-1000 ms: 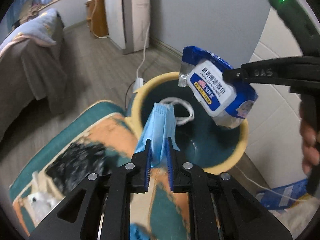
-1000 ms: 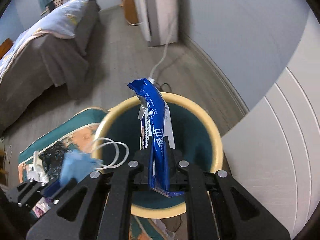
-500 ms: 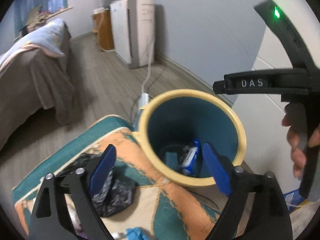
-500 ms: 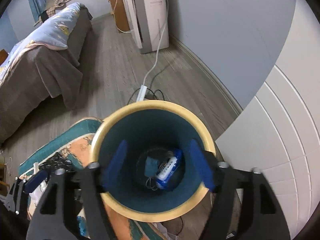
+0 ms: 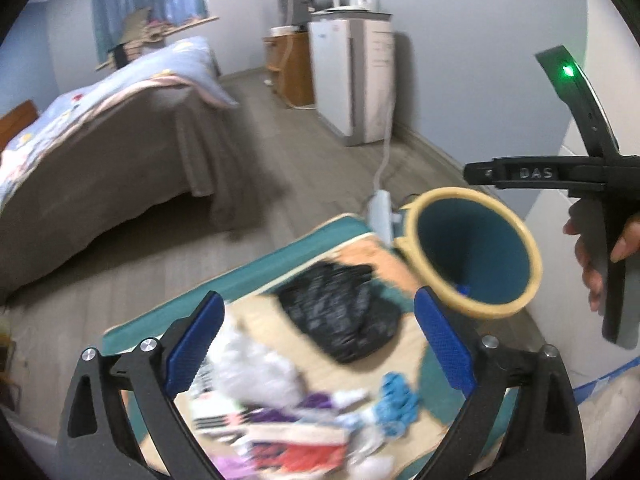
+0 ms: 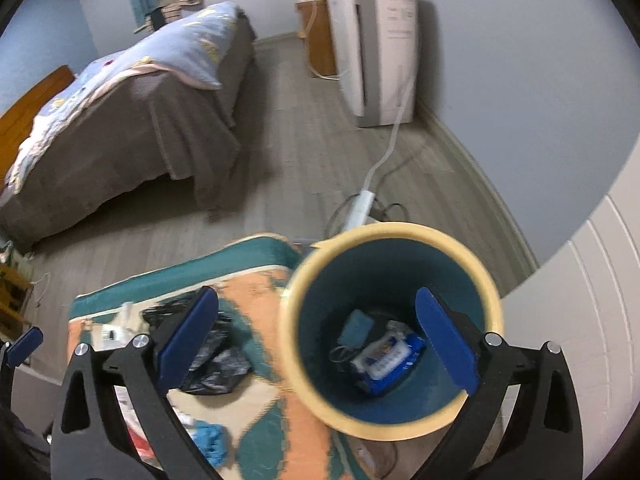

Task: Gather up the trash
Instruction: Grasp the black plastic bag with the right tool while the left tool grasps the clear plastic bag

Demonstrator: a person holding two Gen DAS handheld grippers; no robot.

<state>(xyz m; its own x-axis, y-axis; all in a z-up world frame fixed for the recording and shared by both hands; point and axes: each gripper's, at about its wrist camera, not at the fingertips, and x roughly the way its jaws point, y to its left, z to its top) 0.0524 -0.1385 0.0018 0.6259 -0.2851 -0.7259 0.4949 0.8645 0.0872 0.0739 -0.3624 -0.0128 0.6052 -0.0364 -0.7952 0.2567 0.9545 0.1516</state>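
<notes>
Both claws just opened wide, empty — left claw [image 5: 316,344], right claw [image 6: 316,344]. Wipes pack [image 6: 390,354] and mask [image 6: 356,330] down in bin [image 6: 294,344]. Black bag [image 5: 340,314] on rug [image 5: 248,280], beside bin rim — directly ahead of left claw, nearer it.

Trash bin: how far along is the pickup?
Done: the wipes packet and face mask lie in the trash bin. In hand: nothing; left gripper and right gripper have just opened. Left: black bag and scraps on the mat.
</notes>
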